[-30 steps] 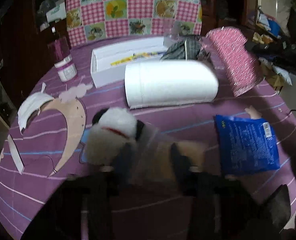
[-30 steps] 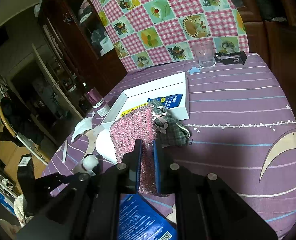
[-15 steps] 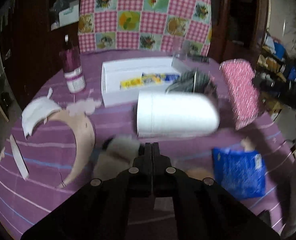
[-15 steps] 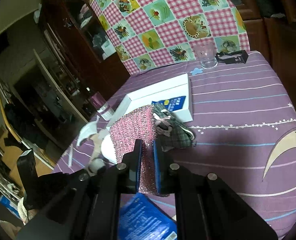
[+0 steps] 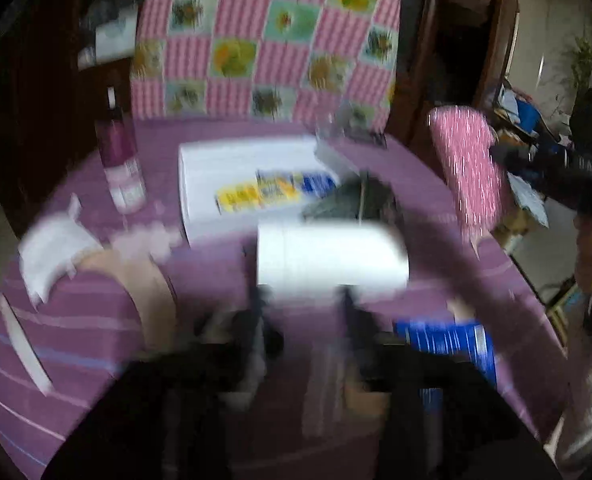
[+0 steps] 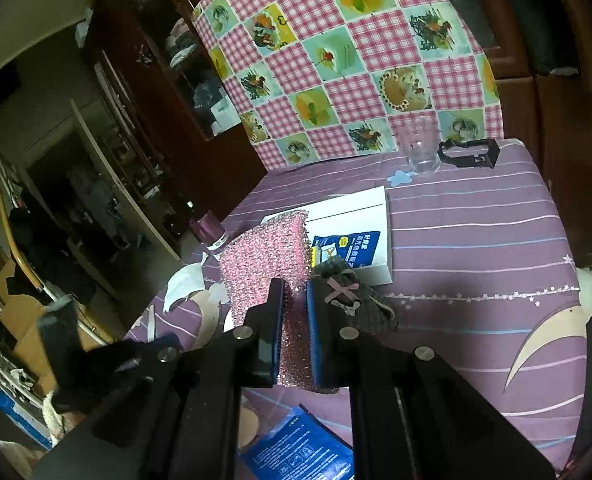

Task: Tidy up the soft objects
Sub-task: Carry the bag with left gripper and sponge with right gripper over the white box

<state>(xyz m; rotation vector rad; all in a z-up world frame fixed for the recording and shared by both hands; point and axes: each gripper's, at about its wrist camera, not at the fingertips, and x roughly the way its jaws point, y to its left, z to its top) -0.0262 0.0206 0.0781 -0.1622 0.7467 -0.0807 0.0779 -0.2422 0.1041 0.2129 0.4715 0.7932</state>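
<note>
My right gripper (image 6: 294, 320) is clamped on the pink sponge (image 6: 268, 260), holding it upright above the purple striped tablecloth (image 6: 475, 248), just in front of the white box (image 6: 369, 210). A blue packet (image 6: 351, 246) in that box carries white characters, too small for me to read. Another blue packet (image 6: 296, 448) lies nearer than the box, its print equally illegible. A dark plaid pouch (image 6: 355, 300) sits against the box's near edge. My left gripper (image 5: 299, 320) is blurred; its jaws have just been opening and stand apart with nothing between them, angled down at the white roll (image 5: 331, 256) beside the box.
</note>
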